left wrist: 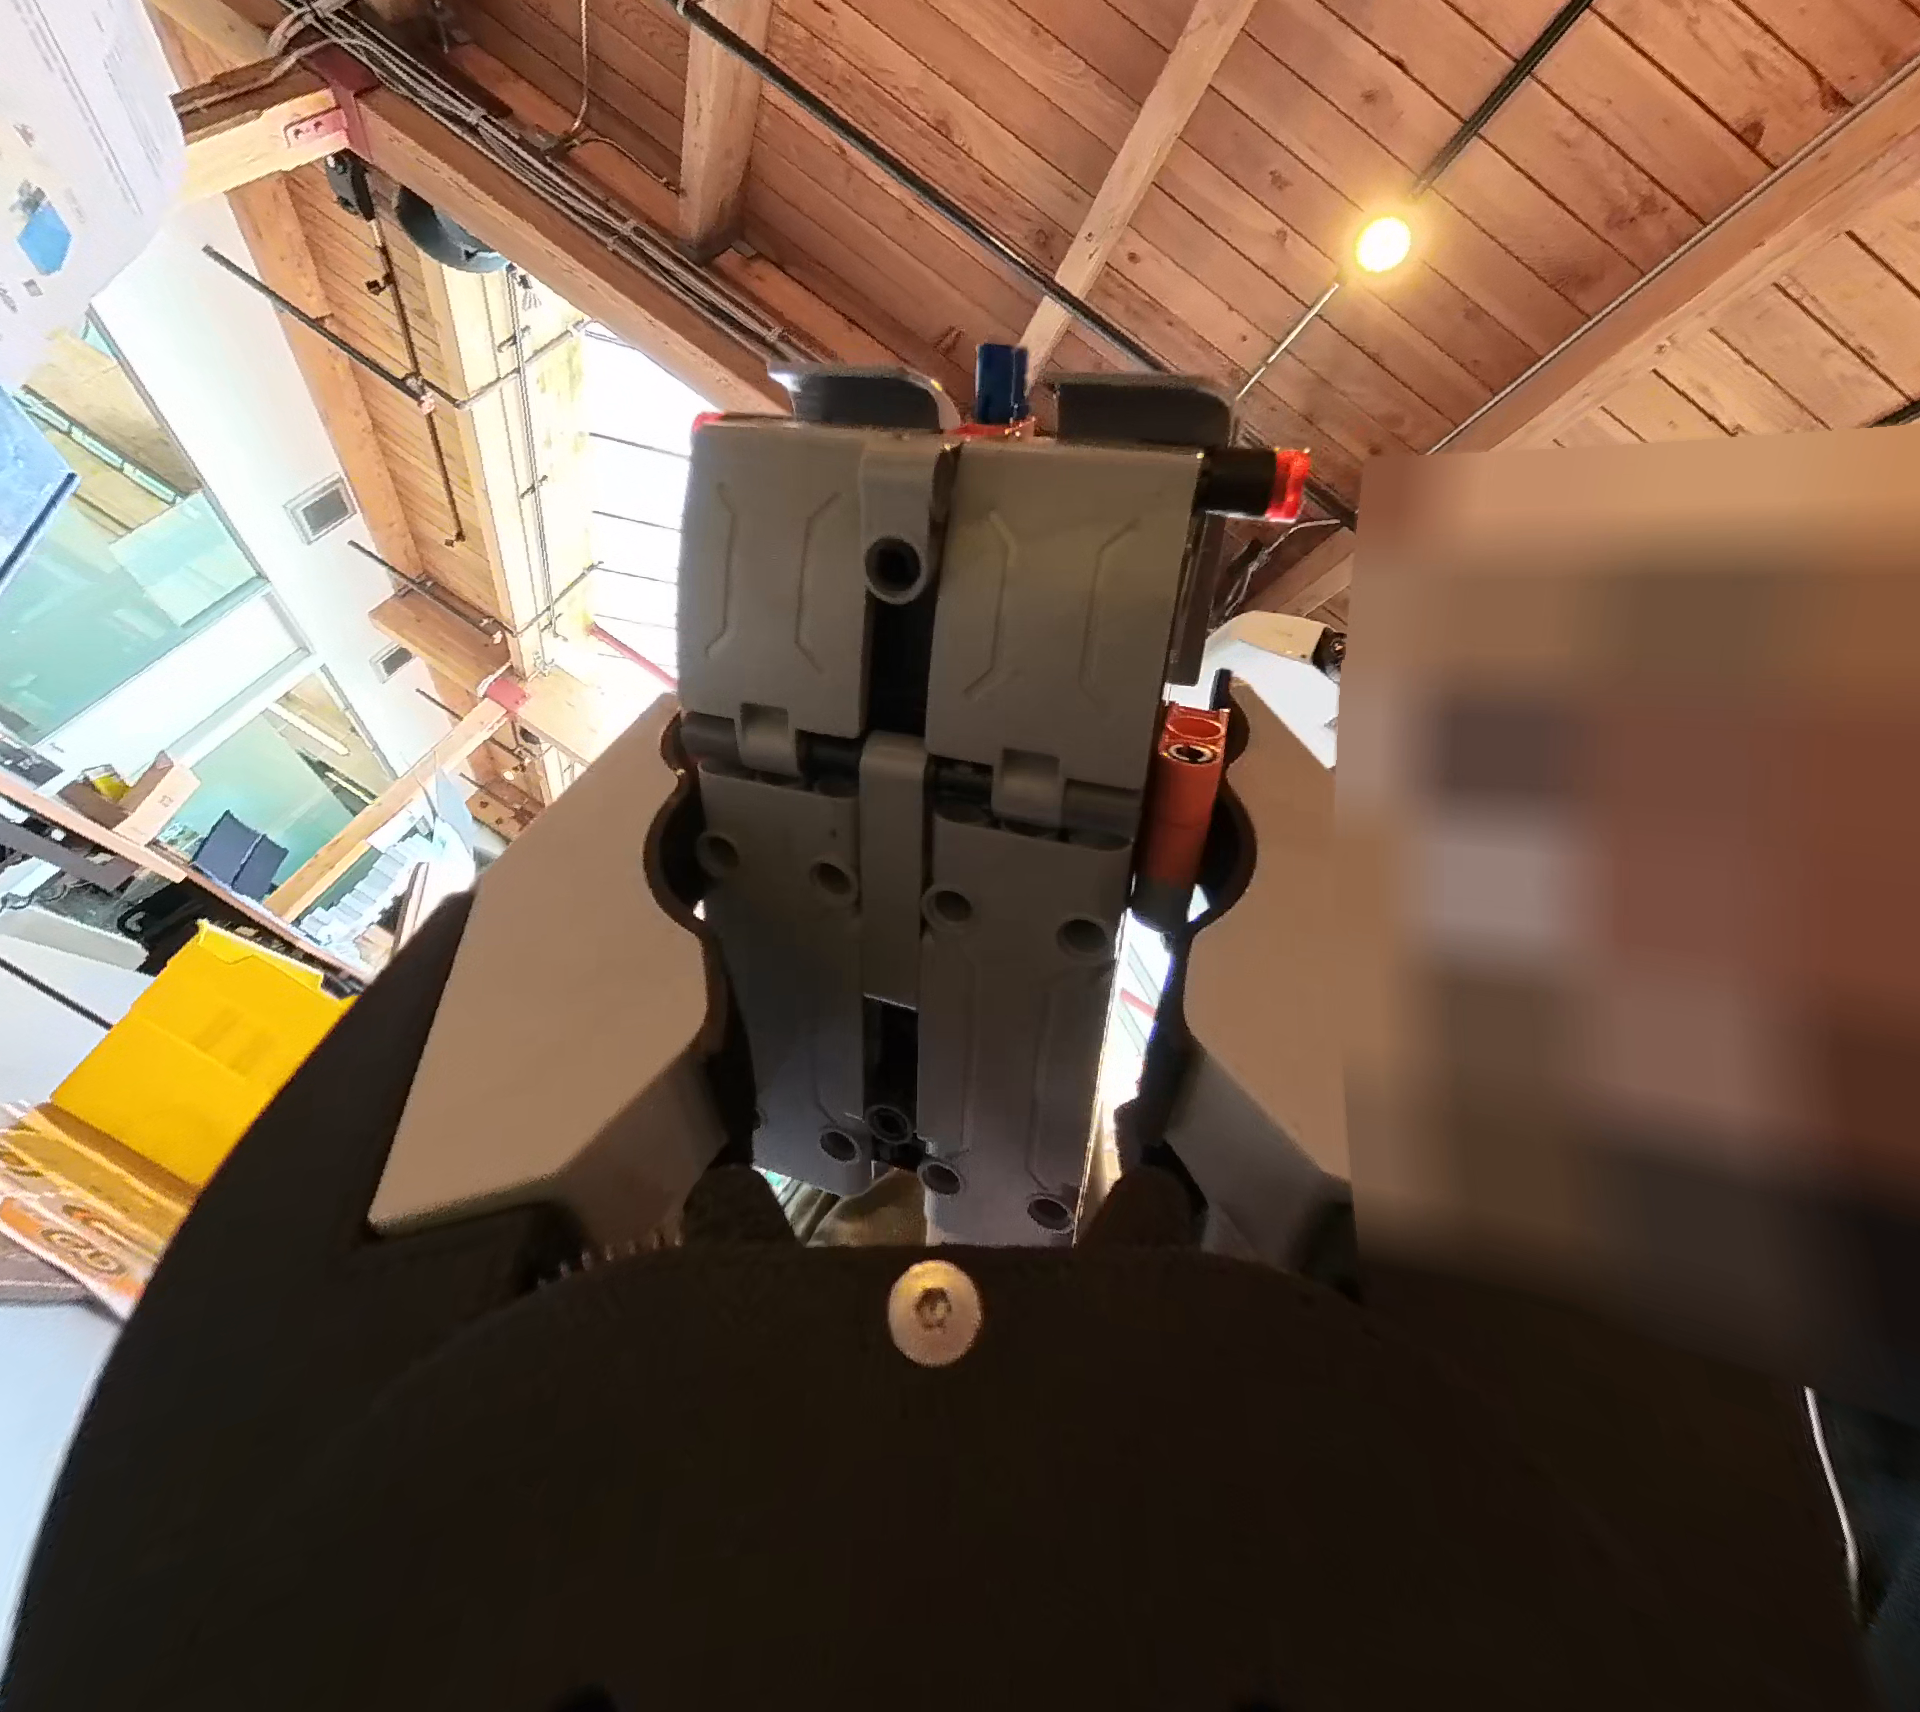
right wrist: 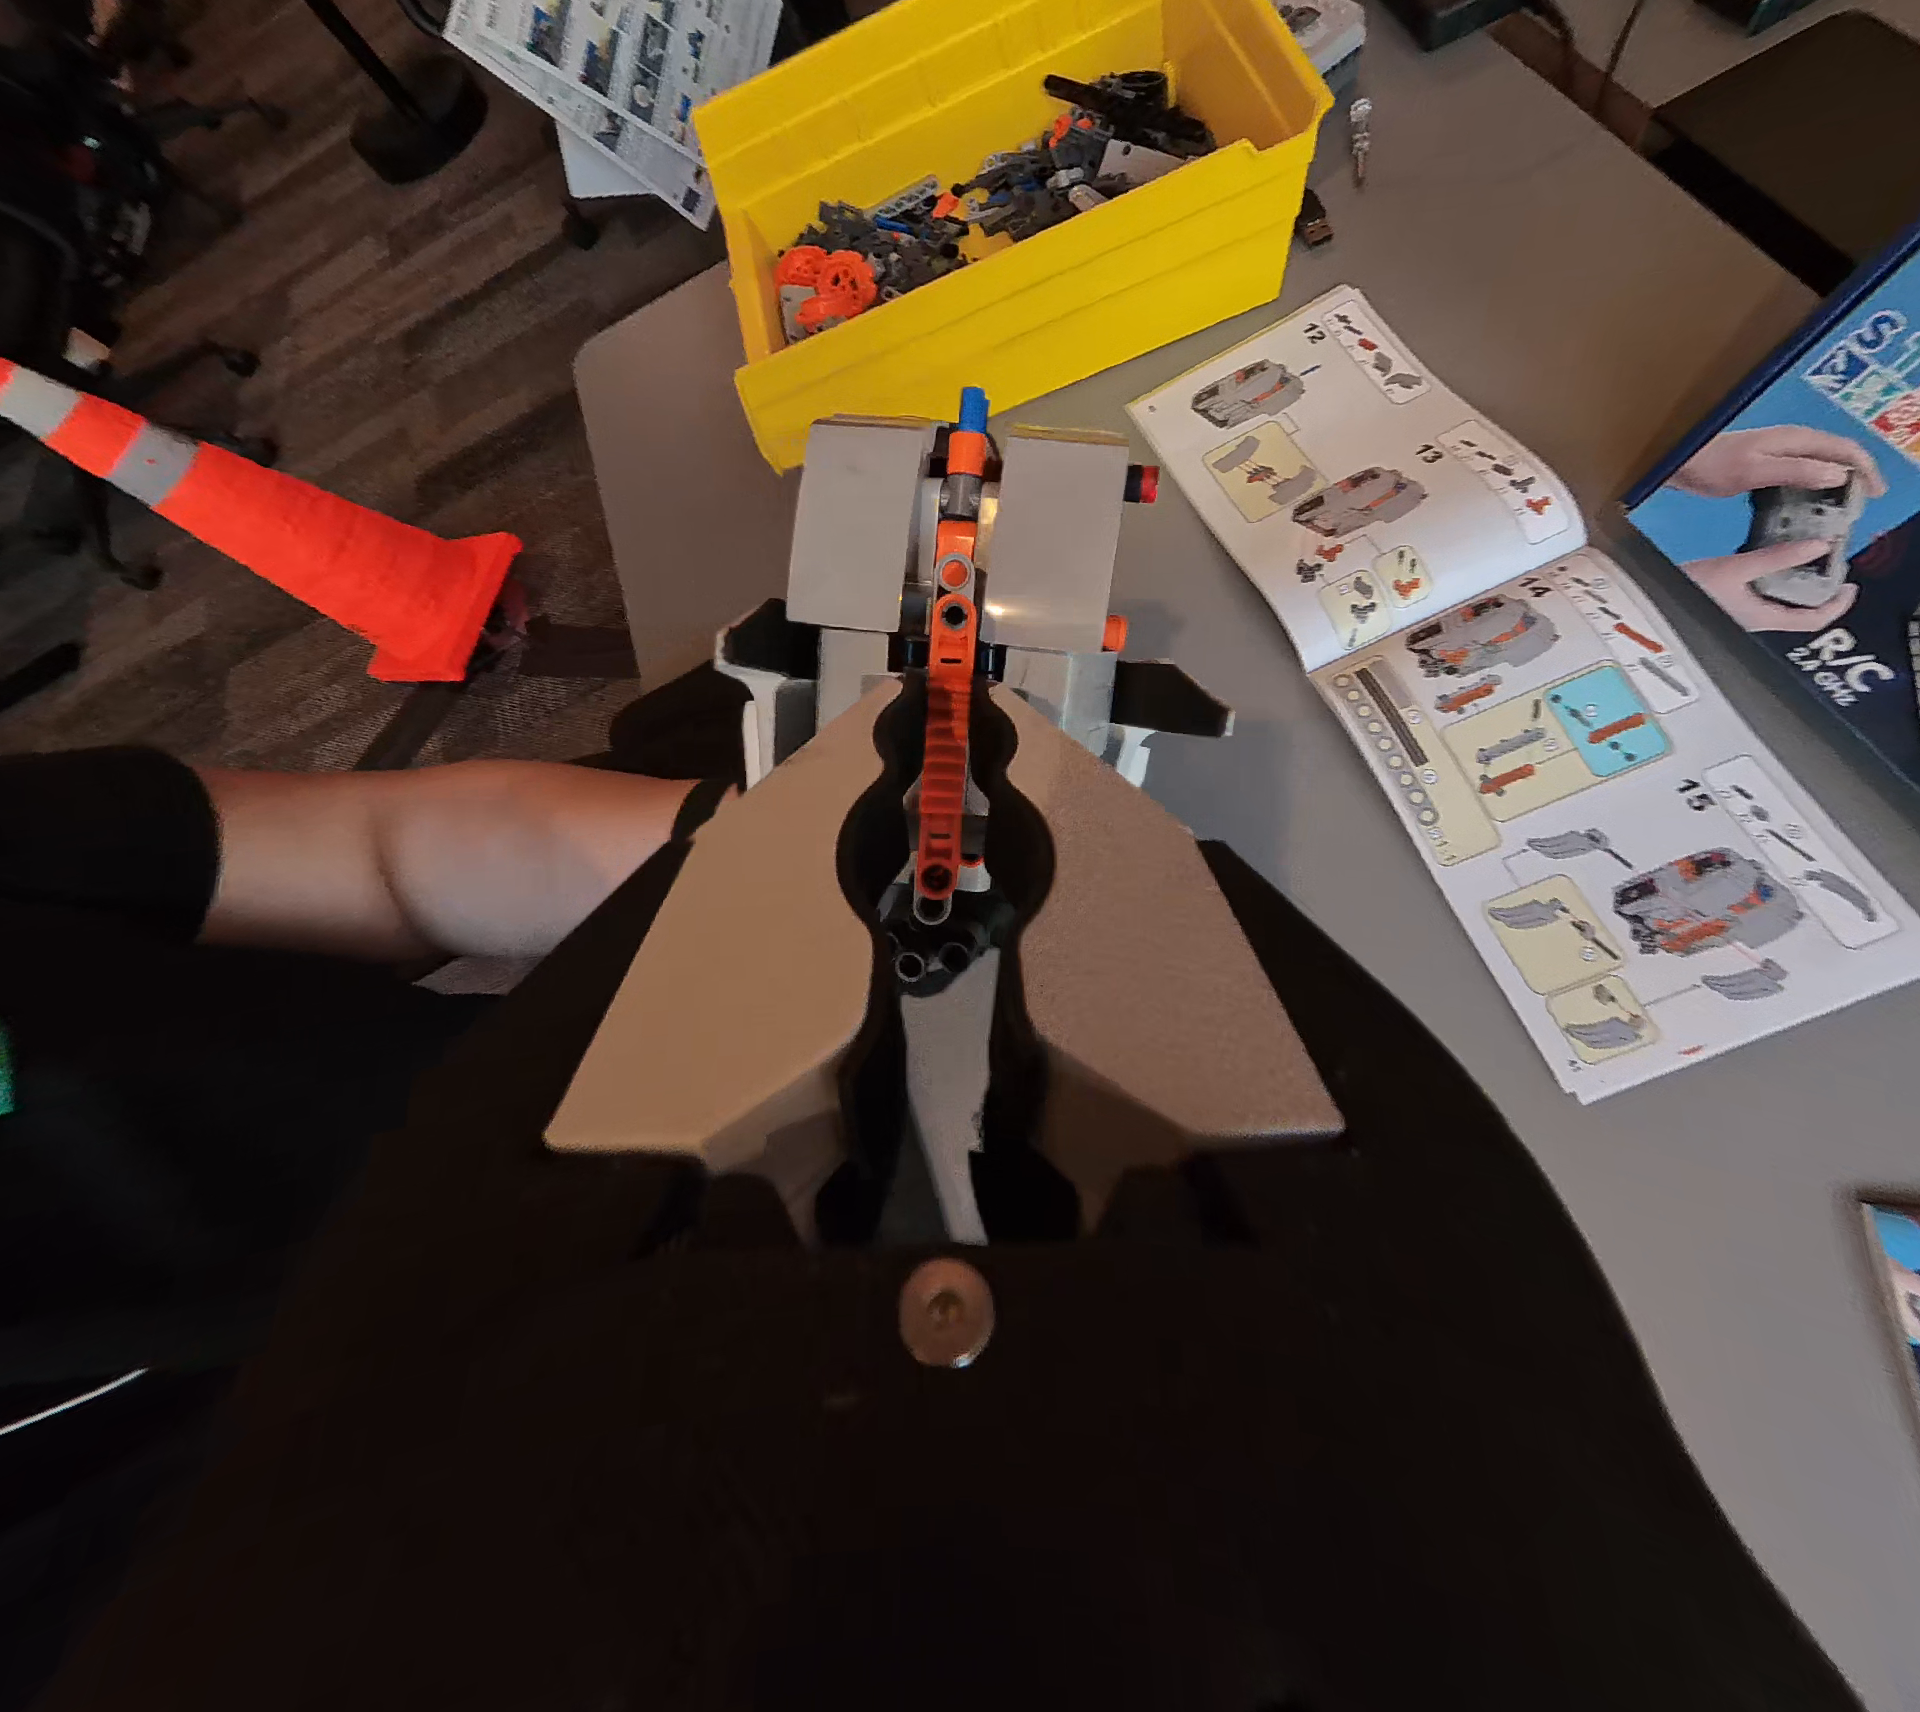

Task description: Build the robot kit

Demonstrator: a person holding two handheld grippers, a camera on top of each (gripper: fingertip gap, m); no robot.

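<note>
Both jaws clenched on one grey brick model (left wrist: 914, 789), gripped from opposite sides, apparently to steady it aloft. Left gripper (left wrist: 935, 831) tilted ceilingward. Right gripper (right wrist: 951, 789) pinching orange beam (right wrist: 948, 727) edge. Grey table (right wrist: 1455, 1350) below; yellow bin (right wrist: 997, 332) at 12 o'clock, instruction booklet (right wrist: 1507, 696) at 2 o'clock.

one yellow bin (right wrist: 1039, 291), one open booklet (right wrist: 1507, 675), one orange cone (right wrist: 312, 540).
</note>
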